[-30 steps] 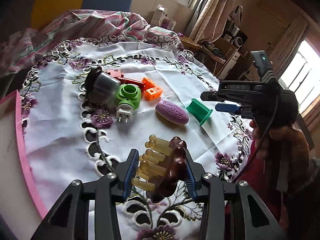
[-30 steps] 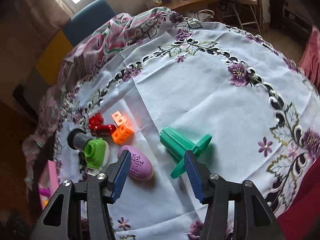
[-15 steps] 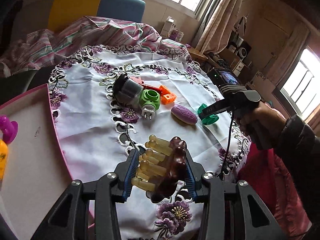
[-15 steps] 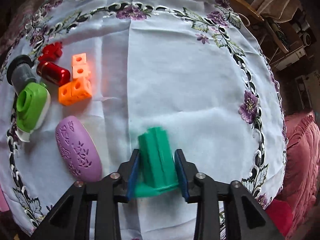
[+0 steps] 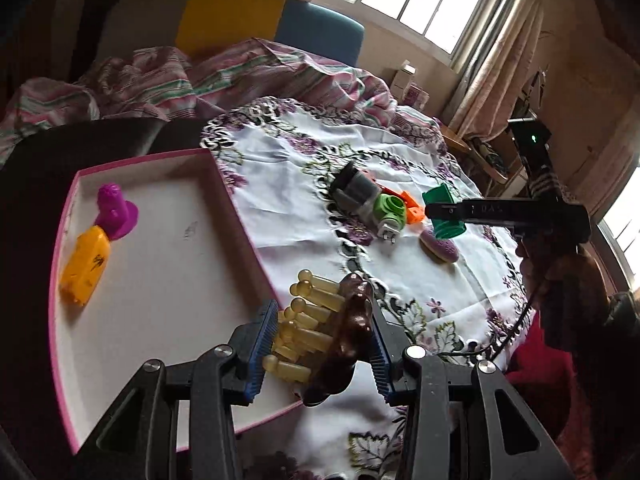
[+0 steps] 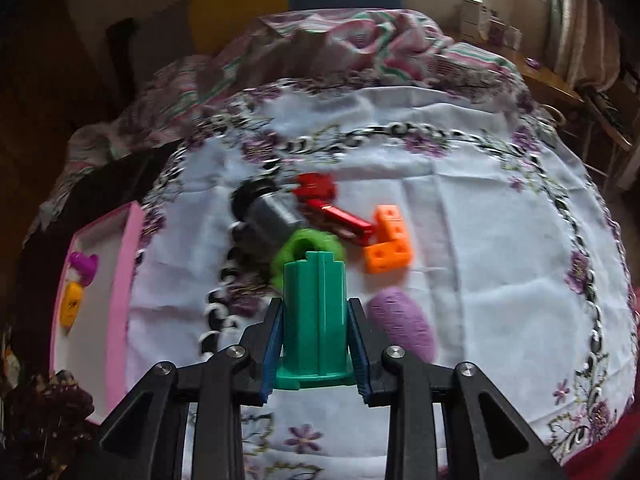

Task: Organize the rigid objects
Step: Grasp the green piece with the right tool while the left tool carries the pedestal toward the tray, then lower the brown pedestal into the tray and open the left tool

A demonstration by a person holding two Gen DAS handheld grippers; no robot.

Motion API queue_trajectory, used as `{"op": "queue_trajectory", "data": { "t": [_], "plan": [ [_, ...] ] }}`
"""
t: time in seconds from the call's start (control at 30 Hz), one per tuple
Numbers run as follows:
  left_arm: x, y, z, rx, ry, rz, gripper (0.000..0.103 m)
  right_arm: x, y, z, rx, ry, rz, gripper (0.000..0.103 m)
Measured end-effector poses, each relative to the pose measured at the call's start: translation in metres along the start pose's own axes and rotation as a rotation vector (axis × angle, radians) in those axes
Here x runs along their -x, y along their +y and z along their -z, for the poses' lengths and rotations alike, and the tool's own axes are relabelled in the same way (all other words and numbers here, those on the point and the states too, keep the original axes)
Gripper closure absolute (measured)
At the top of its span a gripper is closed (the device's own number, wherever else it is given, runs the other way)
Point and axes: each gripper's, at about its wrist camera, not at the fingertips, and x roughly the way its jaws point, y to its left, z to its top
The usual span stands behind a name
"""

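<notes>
My left gripper (image 5: 320, 340) is shut on a brown massager with yellow knobs (image 5: 348, 328), held over the right rim of the pink-rimmed white tray (image 5: 160, 280). The tray holds a purple piece (image 5: 114, 211) and an orange piece (image 5: 84, 266). My right gripper (image 6: 314, 344) is shut on a green spool-like piece (image 6: 314, 312), lifted above the table. It shows in the left wrist view (image 5: 444, 216). On the tablecloth lie a grey-black cylinder (image 6: 264, 212), a green plug (image 6: 308, 248), a red piece (image 6: 332, 208), orange cubes (image 6: 386, 244) and a purple oval (image 6: 400, 324).
A round table carries a white cloth with purple flowers (image 6: 480, 240). The tray also shows at the left in the right wrist view (image 6: 124, 272). A striped blanket (image 5: 240, 72) lies behind the table. Yellow and blue chairs stand at the back.
My left gripper has swung left with the massager and now hangs over the tray's edge. My right gripper has closed on the green piece and lifted it off the cloth.
</notes>
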Motion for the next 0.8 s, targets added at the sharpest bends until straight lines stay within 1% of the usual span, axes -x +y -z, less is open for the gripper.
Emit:
{"op": "queue_trajectory", "data": {
  "t": [0.1,0.2,0.27,0.33,0.4,0.47,0.6,0.77,0.8],
  "plan": [
    [0.016,0.031,0.006,0.059,-0.019,-0.062,0.059,-0.023,0.045,0.012,0.078,0.038,-0.049,0.073],
    [0.029,0.061,0.015,0.108,-0.032,-0.131,0.059,-0.050,0.068,0.028,0.128,0.083,-0.053,0.073],
    [0.037,0.081,0.021,0.144,-0.038,-0.167,0.059,-0.063,0.077,0.036,0.166,0.116,-0.031,0.073],
    [0.039,0.097,0.026,0.180,-0.030,-0.190,0.059,-0.066,0.088,0.041,0.236,0.112,0.001,0.073],
    [0.038,0.105,0.028,0.193,-0.018,-0.204,0.059,-0.065,0.091,0.044,0.254,0.107,-0.005,0.073],
    [0.034,0.106,0.028,0.183,-0.008,-0.205,0.059,-0.064,0.092,0.046,0.258,0.102,0.002,0.073],
    [0.017,0.106,0.016,0.155,0.021,-0.225,0.059,-0.063,0.091,0.046,0.253,0.097,0.006,0.073],
    [-0.015,0.116,-0.005,0.130,0.097,-0.300,0.059,-0.064,0.089,0.042,0.244,0.089,0.007,0.073],
    [-0.021,0.119,-0.009,0.128,0.110,-0.305,0.060,-0.062,0.088,0.041,0.240,0.086,0.005,0.073]
  ]
}}
